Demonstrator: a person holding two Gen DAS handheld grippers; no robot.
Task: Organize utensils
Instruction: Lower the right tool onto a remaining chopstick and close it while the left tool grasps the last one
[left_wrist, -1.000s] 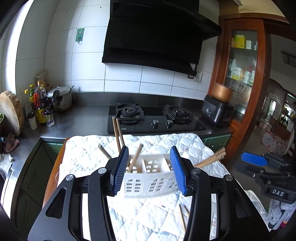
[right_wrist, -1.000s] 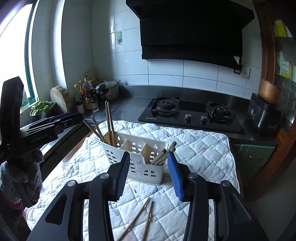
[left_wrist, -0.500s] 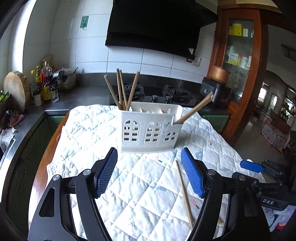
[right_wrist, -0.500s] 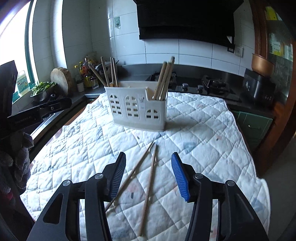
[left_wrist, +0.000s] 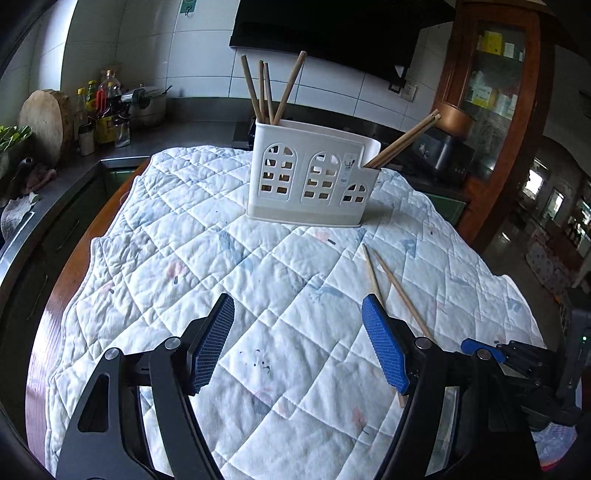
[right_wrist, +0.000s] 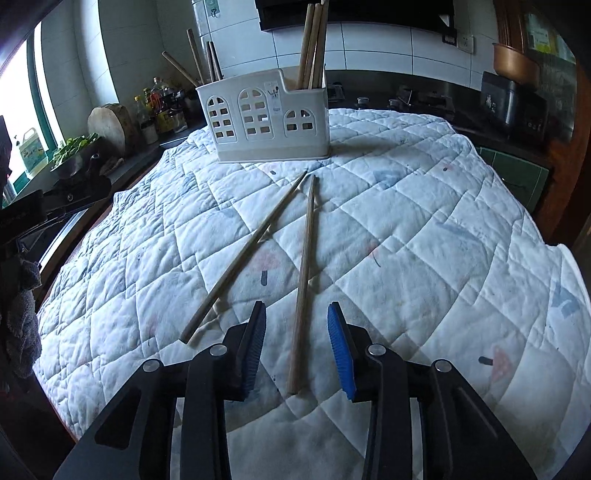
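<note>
Straddling one chopstick (right_wrist: 303, 280) on the quilt (right_wrist: 424, 236), the right gripper (right_wrist: 296, 347) is closing, pads not yet touching; the left gripper (left_wrist: 298, 343) is gaping empty.

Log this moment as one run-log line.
left gripper: open, empty | right gripper: jaws just closing, astride chopstick, no contact | second chopstick: loose on quilt | holder: upright

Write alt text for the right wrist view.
The right tool, blue pads apart and just closing in, straddles the near end of a wooden chopstick on a white quilted cloth. A second chopstick lies left of it; beyond stands a white utensil holder with more chopsticks.
</note>
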